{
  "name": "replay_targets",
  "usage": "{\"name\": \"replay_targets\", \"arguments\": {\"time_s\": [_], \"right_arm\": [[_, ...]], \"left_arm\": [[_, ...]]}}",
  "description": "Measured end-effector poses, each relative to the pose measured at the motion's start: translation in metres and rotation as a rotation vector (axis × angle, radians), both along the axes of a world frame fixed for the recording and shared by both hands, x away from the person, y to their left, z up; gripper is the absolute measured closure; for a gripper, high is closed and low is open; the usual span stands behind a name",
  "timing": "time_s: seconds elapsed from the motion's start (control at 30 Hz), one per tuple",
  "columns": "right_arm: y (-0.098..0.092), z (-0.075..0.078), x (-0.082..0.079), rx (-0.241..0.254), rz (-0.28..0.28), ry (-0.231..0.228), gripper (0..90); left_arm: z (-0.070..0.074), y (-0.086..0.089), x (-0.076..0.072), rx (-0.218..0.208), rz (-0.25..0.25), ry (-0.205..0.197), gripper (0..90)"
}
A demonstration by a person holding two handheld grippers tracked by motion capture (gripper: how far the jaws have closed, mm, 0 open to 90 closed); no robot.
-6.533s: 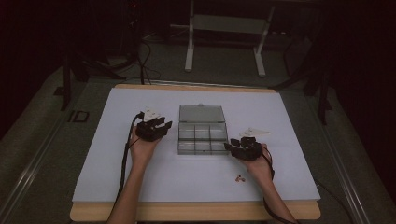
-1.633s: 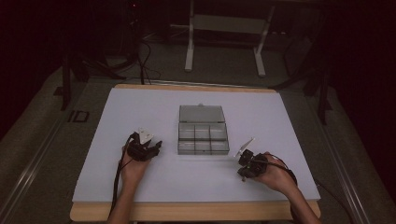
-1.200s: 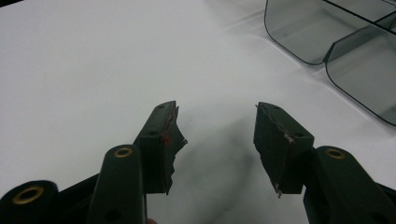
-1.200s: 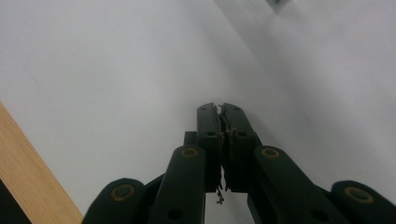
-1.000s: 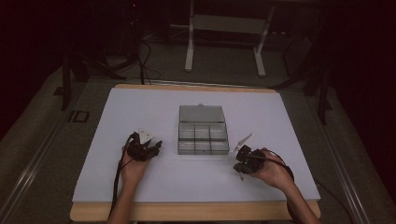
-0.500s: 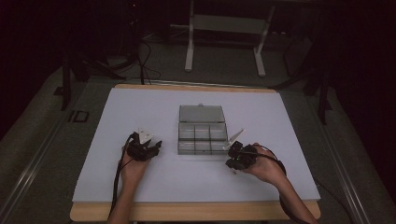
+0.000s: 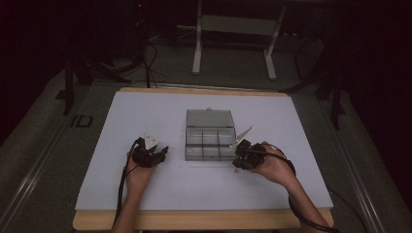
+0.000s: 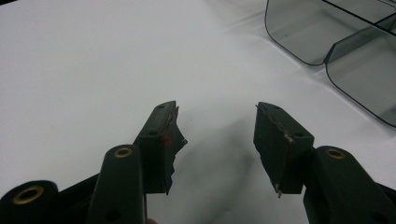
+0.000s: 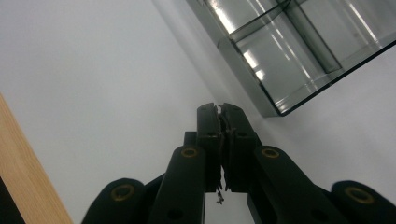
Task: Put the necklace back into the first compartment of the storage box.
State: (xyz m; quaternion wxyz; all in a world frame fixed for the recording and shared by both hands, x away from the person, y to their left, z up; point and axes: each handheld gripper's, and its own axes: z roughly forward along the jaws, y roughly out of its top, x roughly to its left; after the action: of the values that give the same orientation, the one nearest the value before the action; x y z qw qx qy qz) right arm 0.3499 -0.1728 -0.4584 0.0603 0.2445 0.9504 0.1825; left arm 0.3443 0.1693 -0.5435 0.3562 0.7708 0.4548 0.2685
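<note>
The right gripper (image 9: 220, 111) has its jaws pressed together, pad against pad, with something thin and dark caught in the seam and hanging out at the bottom — too small to tell what it is. In the high view the right gripper (image 7: 239, 161) sits at the near right corner of the box (image 7: 210, 133), just beside it, and the right hand (image 7: 272, 164) behind it lies on the sheet. In the right gripper view the box (image 9: 299, 51) fills the upper right: clear grey walls and dividers, its near corner close ahead of the jaw tips but apart from them.

The left gripper (image 8: 217, 121) stands with its jaws wide apart and nothing between them — just bare white sheet (image 8: 93, 70). In the high view the left gripper (image 7: 160, 154) rests left of the box, near it but not touching, with the left hand (image 7: 138, 172) behind it and a cable trailing back along the forearm. The box's rounded corners (image 8: 327, 42) show at the upper right of the left gripper view.

The box lies in the middle of the sheet (image 7: 145, 111), its lid folded open on the far side, its compartments on the near side. The sheet covers a wooden table (image 7: 194, 219), whose edge shows at the near side.
</note>
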Motion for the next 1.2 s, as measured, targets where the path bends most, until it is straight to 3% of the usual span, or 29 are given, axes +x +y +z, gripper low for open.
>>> {"name": "replay_targets", "arguments": {"time_s": [0.53, 1.2], "right_arm": [[-0.004, 0.016, 0.011, 0.0, -0.007, -0.02, 87.1], [-0.024, 0.035, 0.038, 0.013, -0.077, -0.048, 87.1]], "left_arm": [[0.0, 0.0, 0.0, -0.003, 0.001, 0.0, 50.0], [0.0, 0.001, 0.0, -0.004, 0.001, 0.002, 49.9]]}}
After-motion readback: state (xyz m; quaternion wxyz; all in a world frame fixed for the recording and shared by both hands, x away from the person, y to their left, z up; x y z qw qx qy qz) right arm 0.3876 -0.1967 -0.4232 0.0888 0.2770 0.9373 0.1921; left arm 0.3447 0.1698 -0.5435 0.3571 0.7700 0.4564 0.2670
